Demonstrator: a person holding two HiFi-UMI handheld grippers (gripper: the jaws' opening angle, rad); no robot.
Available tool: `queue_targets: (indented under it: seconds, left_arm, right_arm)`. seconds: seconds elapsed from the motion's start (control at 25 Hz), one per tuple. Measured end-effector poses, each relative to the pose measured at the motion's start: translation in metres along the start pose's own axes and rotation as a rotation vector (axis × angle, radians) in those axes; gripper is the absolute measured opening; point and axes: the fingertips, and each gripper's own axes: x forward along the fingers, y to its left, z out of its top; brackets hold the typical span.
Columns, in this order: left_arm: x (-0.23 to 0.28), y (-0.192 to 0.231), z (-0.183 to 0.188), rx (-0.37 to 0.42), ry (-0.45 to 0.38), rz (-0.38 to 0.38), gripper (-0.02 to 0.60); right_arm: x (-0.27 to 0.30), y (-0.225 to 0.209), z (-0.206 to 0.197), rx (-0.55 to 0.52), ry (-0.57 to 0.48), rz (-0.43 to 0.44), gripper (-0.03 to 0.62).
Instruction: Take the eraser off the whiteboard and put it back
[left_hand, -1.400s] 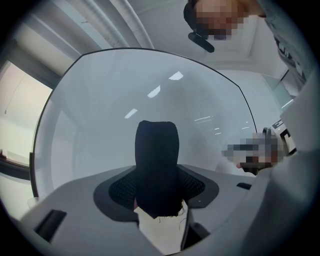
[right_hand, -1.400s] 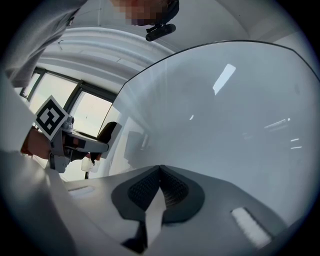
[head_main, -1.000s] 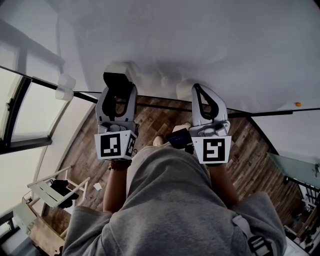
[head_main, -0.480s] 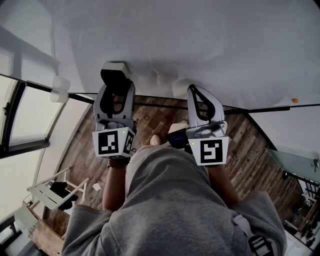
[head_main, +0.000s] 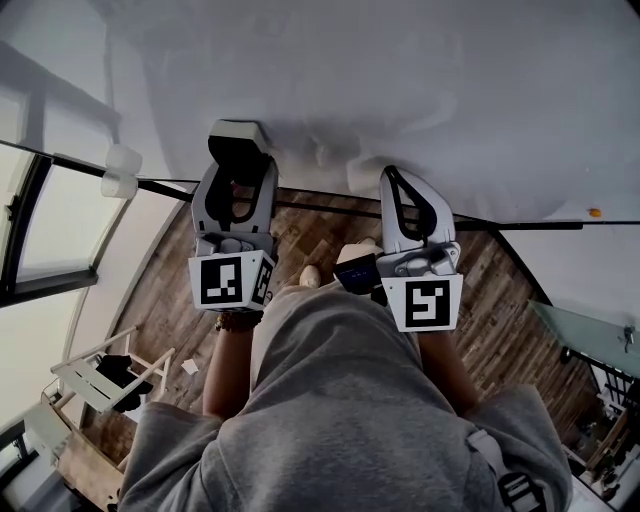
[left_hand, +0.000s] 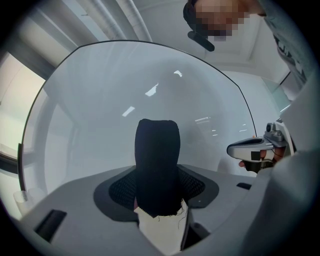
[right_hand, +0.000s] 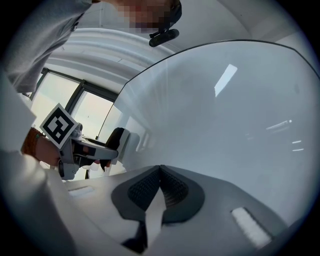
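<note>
Left gripper (head_main: 236, 178) is clamped on the eraser (left_hand: 157, 155), jaws spread wide around its white body with the black felt standing up between them, and it holds the eraser level at the whiteboard (head_main: 420, 90), low down near the board's bottom edge toward the left corner, though contact with the surface can't be judged. Right gripper (right_hand: 160, 174) sits just beside it along that same bottom edge, jaws pressed together with nothing between them, pointing level at the board. Below both, the person's grey sleeve (head_main: 340, 400) fills the foreground.
</note>
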Motion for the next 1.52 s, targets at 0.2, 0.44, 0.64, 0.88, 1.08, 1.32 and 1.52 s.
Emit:
queue_targets:
  seconds: [0.2, 0.44, 0.64, 0.88, 1.08, 1.32, 1.52]
  left_arm:
    - [0.001, 0.002, 0.001, -0.003, -0.002, -0.006, 0.236]
    - [0.003, 0.002, -0.001, -0.002, -0.002, -0.010, 0.236]
    - [0.006, 0.002, -0.001, -0.009, -0.002, -0.010, 0.238]
    - [0.005, 0.003, -0.002, -0.020, -0.009, -0.005, 0.238]
    - [0.007, 0.002, -0.005, -0.021, -0.004, 0.000, 0.239]
    - [0.005, -0.001, -0.003, 0.018, 0.006, -0.012, 0.239]
    - [0.001, -0.001, -0.005, 0.022, 0.013, -0.016, 0.241]
  right_arm:
    - [0.002, 0.003, 0.003, -0.009, -0.002, 0.003, 0.012]
    - [0.001, 0.000, 0.010, -0.018, -0.038, -0.018, 0.012]
    - [-0.002, -0.001, 0.009, -0.018, -0.029, -0.025, 0.012]
    - [-0.006, -0.001, 0.010, -0.023, -0.033, -0.031, 0.012]
    - [-0.009, -0.001, 0.010, -0.023, -0.034, -0.032, 0.012]
    - [-0.010, 0.001, 0.011, -0.023, -0.029, -0.029, 0.012]
    - [-0.009, 0.005, 0.010, -0.019, -0.024, -0.024, 0.012]
